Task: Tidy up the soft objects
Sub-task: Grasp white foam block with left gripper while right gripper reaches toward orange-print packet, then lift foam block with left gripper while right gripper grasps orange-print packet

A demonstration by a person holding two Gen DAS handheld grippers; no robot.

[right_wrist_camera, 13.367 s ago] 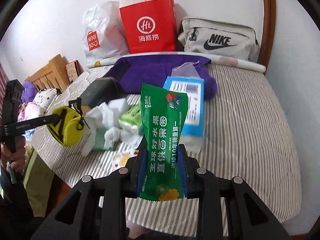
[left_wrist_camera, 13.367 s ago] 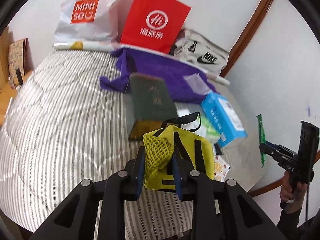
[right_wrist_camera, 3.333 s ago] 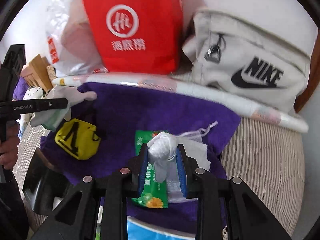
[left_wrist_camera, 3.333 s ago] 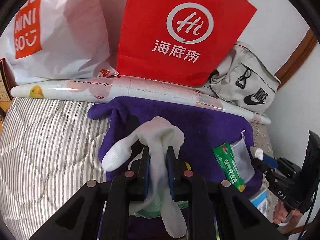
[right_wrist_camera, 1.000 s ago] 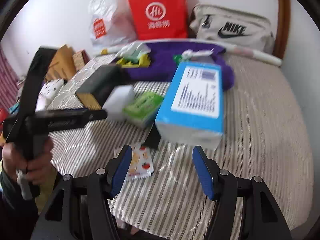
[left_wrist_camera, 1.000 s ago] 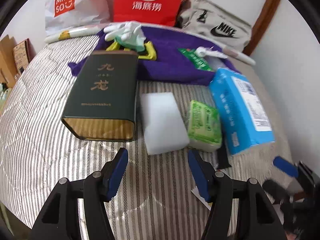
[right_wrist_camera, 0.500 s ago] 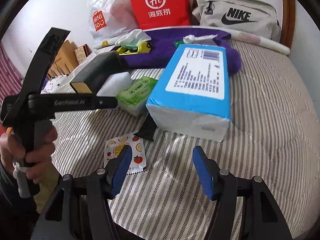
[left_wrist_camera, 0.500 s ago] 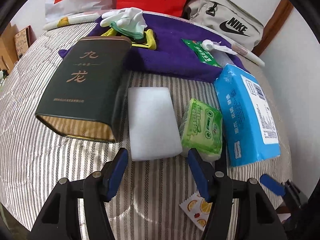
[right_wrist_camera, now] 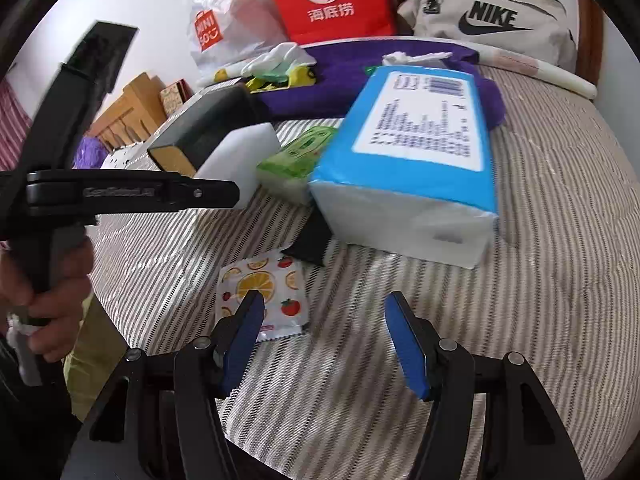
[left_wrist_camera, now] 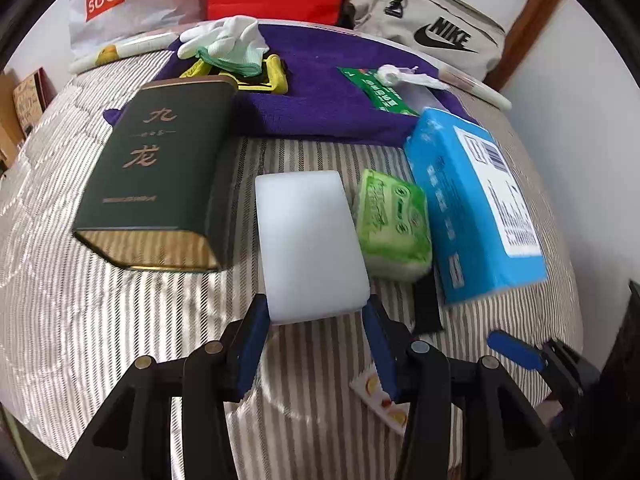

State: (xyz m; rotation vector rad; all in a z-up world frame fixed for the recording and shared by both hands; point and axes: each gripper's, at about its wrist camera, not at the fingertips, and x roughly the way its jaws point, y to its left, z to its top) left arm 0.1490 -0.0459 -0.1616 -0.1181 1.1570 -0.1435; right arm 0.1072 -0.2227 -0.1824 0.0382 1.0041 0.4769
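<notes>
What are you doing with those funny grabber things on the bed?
A person is tidying soft things with tongs in each hand. The left tongs are open around the near end of a white sponge on the striped bed, ready to squeeze it. The right tongs are open too, holding nothing, beside a fruit-print packet. White gloves, a yellow pouch and a green packet already lie on the purple towel.
</notes>
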